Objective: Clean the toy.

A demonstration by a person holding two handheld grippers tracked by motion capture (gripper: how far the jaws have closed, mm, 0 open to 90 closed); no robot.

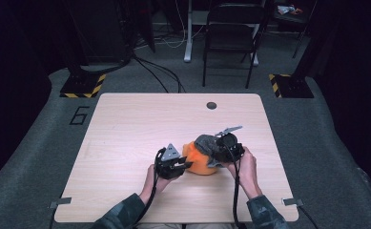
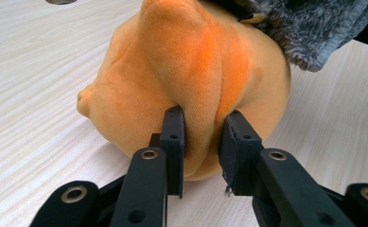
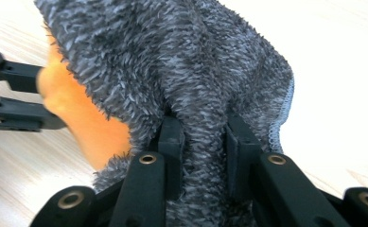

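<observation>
The tabletop (image 1: 126,138) is bare around the work, apart from a small dark round spot (image 1: 211,105) near its far edge; a folding chair (image 1: 231,33) stands on the floor beyond. The orange plush toy (image 1: 198,162) lies near the tabletop's front middle, its long axis running left to right. A grey fuzzy cloth (image 1: 206,143) covers its right end. The left gripper (image 1: 176,167) has its jaws clamped on a fold of the toy; the right gripper (image 1: 221,155) has its jaws clamped on the cloth.

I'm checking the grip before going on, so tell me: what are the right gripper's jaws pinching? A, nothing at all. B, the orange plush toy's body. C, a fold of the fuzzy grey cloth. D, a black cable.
C: in the right gripper view the right gripper pinches a ridge of the fuzzy grey cloth, while the left gripper clamps the orange plush toy.
</observation>
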